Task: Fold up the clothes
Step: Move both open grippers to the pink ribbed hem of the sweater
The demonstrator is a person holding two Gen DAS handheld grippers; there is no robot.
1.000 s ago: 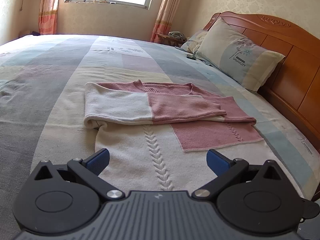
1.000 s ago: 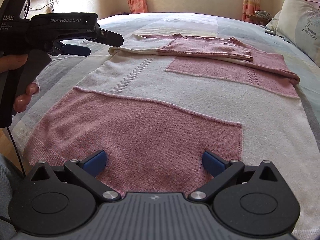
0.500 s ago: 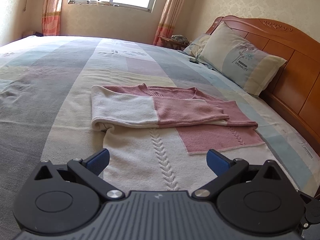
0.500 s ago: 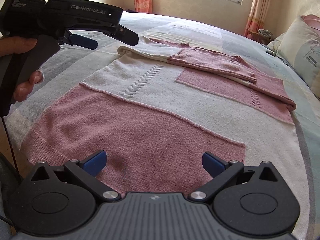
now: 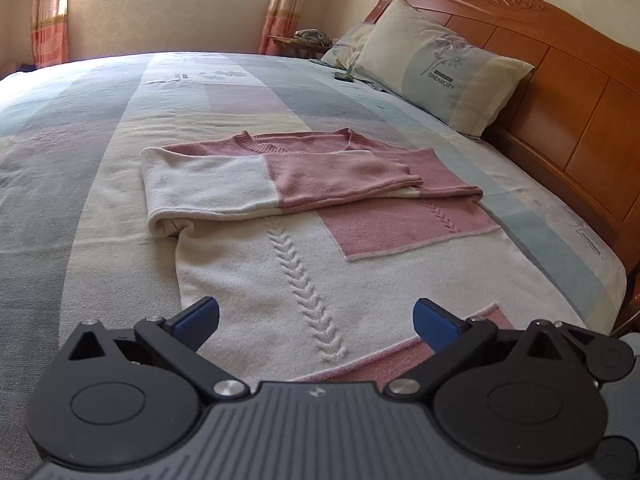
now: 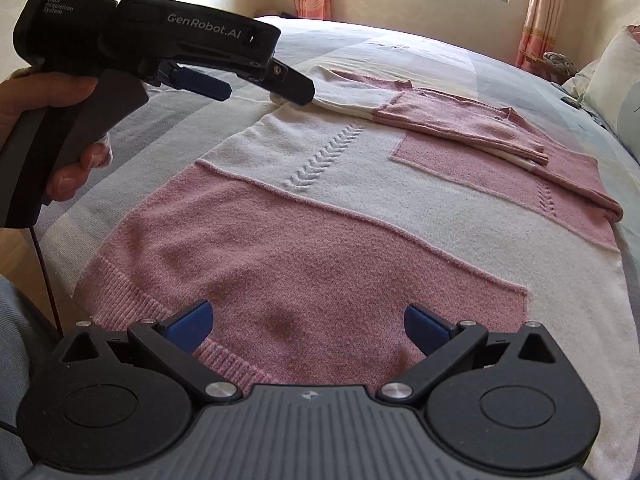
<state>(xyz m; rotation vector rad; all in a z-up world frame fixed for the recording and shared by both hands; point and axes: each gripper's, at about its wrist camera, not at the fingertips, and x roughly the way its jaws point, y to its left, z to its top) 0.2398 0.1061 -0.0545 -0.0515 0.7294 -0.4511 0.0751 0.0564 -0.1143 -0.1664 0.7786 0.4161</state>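
Sweater [image 6: 360,216] flat on the bed [image 5: 80,208], sleeves [image 5: 280,176] already folded across the chest at the far end, straight ahead of both tongs. Pink hem band right under the right tongs [image 6: 306,326], blue pads wide apart, nothing held. Left tongs [image 5: 316,320] likewise spread and empty, hovering above the white middle panel, seen from the right wrist held up in a hand [image 6: 52,128] off to the left.

Step in hand, by the look of it: taking the hem and carrying it up to the shoulders. Best done with one set of tongs at each hem corner, biting both knit layers at once (a single layer would drag the front off the back). Lift low, carry level, lay the hem just short of the collar, then release together so the fold line stays square.

Around: pillow [image 5: 440,76] ahead and to the right of the left tongs against the headboard [image 5: 568,92], well apart from the sweater; a small dark object near the pillow, too small to tell. Little in the way, though the left hem corner sits close to the bed edge.
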